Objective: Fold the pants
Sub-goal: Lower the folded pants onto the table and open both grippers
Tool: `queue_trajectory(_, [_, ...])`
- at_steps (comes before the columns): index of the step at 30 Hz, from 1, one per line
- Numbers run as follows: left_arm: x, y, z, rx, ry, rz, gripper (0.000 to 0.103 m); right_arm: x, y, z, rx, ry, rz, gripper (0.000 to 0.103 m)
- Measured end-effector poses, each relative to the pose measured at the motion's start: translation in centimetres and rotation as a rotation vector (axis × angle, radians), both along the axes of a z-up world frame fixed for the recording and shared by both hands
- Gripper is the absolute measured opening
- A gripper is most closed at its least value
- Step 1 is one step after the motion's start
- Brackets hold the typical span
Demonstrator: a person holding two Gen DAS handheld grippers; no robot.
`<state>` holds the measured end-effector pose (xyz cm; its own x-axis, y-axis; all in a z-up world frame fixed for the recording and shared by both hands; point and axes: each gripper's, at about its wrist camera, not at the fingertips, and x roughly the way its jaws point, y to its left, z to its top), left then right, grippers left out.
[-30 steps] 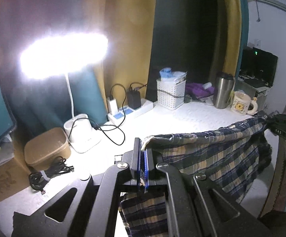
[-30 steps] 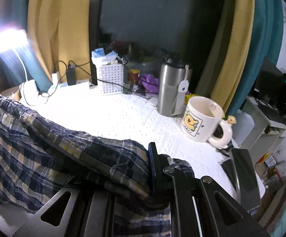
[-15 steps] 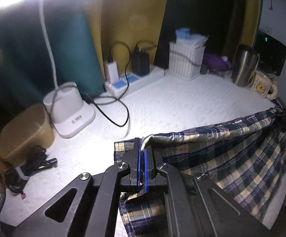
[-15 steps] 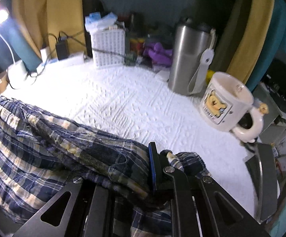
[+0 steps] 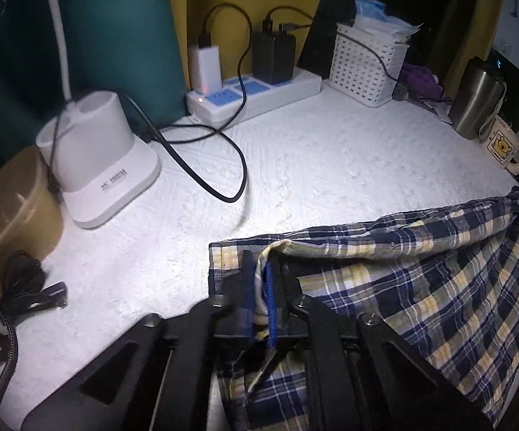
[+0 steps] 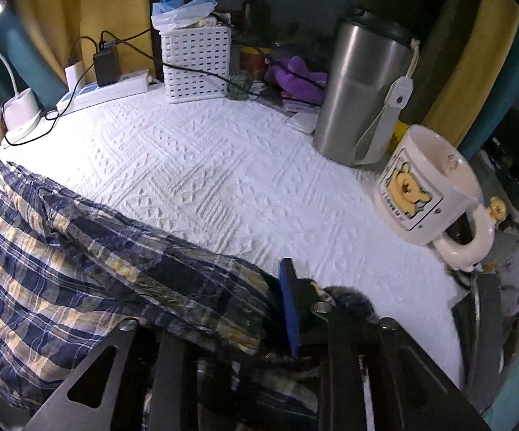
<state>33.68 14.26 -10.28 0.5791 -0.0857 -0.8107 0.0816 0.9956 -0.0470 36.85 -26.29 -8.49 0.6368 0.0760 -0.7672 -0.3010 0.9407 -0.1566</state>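
Pants, navy-and-yellow plaid cotton (image 5: 421,287): laid lower right on white textured tablecloth (image 5: 331,165); soft, light, limp; best gripped at hem corners. Left gripper (image 5: 261,301) and right gripper (image 6: 277,309) opening, cloth between the jaws.

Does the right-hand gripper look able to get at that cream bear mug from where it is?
Probably yes: bare white tablecloth lies between the right gripper and the cream bear mug, but plaid pants fabric sits between its opening jaws.

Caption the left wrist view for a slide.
Left gripper opening its fingers around the plaid pants' edge on the white tabletop.
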Motion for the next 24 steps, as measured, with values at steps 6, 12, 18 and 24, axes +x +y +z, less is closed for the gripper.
queue_trajectory(6, [0.2,1.7,0.6,0.027,-0.042,0.073,0.025,0.0,-1.9,1.4,-0.025,-0.051,-0.059,0.101])
queue_trajectory(12, [-1.0,3.4,1.8,0.033,-0.074,0.135,0.03,-0.3,-4.1,1.9,-0.03,-0.071,-0.146,0.101])
queue_trajectory(18, [-3.4,2.2,3.0,0.022,-0.082,0.102,0.039,-2.3,-3.1,2.0,-0.035,-0.075,-0.078,0.101])
queue_trajectory(24, [-7.0,1.1,3.5,-0.028,-0.086,0.101,0.042,-4.4,-4.5,1.6,-0.004,-0.061,-0.12,0.101])
